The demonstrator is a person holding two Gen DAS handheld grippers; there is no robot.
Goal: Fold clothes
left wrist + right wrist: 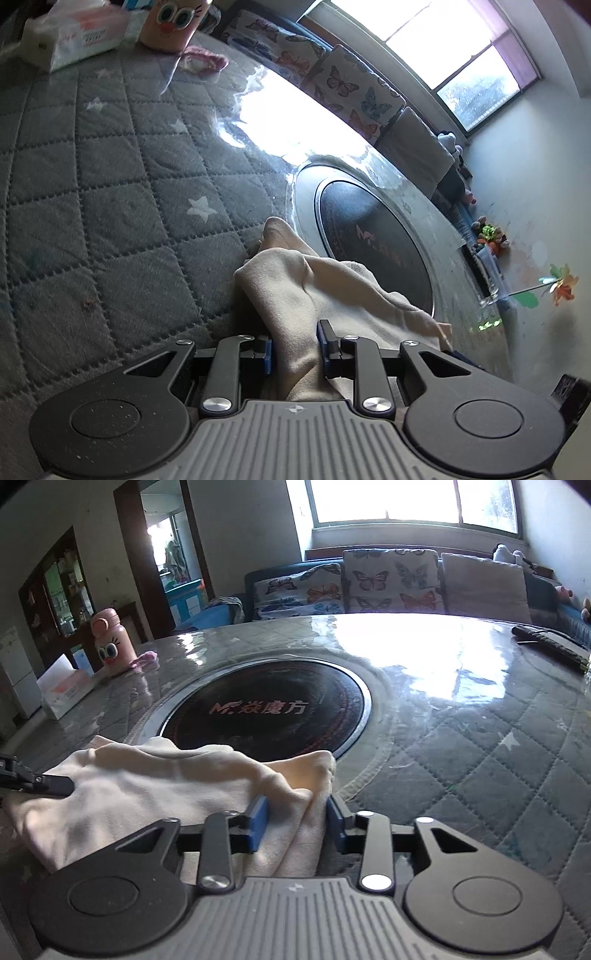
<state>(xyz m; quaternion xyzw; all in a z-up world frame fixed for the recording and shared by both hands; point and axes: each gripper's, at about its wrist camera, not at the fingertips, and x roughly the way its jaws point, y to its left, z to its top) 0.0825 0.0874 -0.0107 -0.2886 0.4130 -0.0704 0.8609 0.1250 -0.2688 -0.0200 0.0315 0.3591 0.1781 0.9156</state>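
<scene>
Cream-coloured soft fleece garment [332, 306] lies bunched at the bench's [110, 166] near edge, at six o'clock from the round black inset hob [266, 709]. Left tool [295, 350], jaws narrowly parted, pinches one gathered end; right tool [295, 823] is likewise clamped on the other end's folds. To fold well, I'd judge: lift both ends level, pull the cloth taut, then lay it flat before doubling over.
</scene>
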